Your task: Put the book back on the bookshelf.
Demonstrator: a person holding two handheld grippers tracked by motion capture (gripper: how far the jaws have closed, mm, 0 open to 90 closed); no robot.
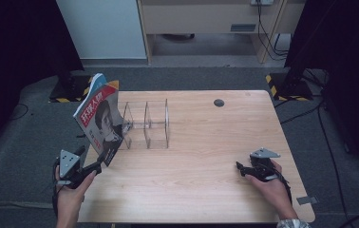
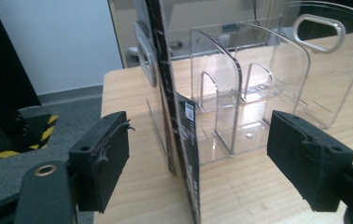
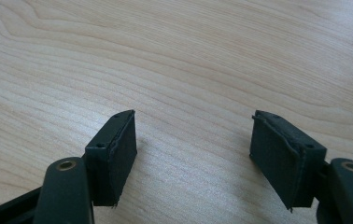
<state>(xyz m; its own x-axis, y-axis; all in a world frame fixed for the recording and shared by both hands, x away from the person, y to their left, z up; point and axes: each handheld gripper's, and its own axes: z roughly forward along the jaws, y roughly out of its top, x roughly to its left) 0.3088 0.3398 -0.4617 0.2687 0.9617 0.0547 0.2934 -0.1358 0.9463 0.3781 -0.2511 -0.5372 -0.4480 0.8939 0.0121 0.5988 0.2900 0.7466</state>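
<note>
Magazine (image 1: 99, 117) stands tilted at the left end of a clear plastic rack (image 1: 146, 124) on the wooden counter (image 1: 201, 180), high view. Left gripper (image 1: 94, 167) sits near its bottom corner; contact unclear. Right gripper (image 1: 240, 167) rests at near right, well apart.

Left gripper view: fingers (image 2: 101, 161) spread wide, magazine's edge between them untouched, rack just behind.

Right gripper view: fingers (image 3: 114, 154) apart over bare counter.
</note>
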